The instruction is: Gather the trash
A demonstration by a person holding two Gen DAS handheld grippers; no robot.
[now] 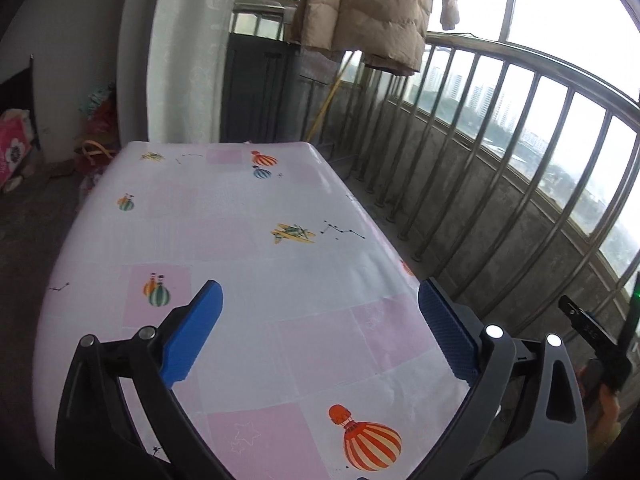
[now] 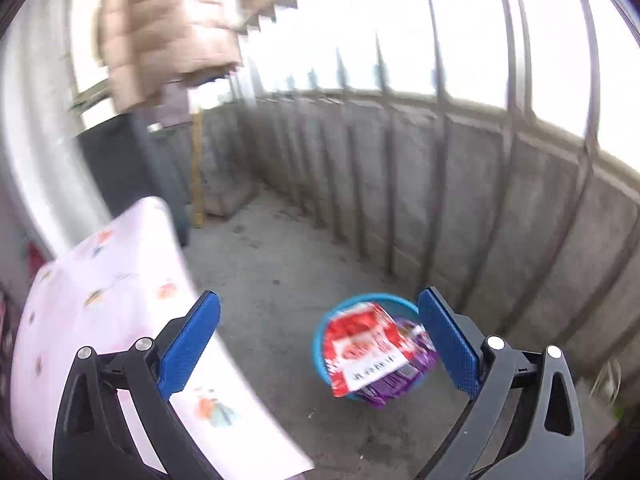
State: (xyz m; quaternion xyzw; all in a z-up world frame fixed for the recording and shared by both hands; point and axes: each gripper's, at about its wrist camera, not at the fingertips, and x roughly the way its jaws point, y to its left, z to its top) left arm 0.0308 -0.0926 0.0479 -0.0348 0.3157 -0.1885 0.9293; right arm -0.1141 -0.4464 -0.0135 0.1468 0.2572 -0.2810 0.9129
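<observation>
A blue bin [image 2: 326, 322] stands on the concrete floor right of the table. A red and white wrapper [image 2: 362, 346] and a purple wrapper [image 2: 404, 376] lie in it, sticking out over the rim. My right gripper [image 2: 320, 344] is open and empty, high above the floor with the bin between its fingers in the blurred right wrist view. My left gripper [image 1: 320, 332] is open and empty over the near part of the table [image 1: 224, 216], which has a pink and white cloth with balloon prints. No trash shows on the table.
A metal railing [image 1: 500, 148] on a low concrete wall runs along the right. A beige padded coat [image 1: 372, 12] hangs at the back above a dark cabinet [image 1: 256, 92]. Bags and clutter [image 1: 96, 148] lie on the floor left of the table.
</observation>
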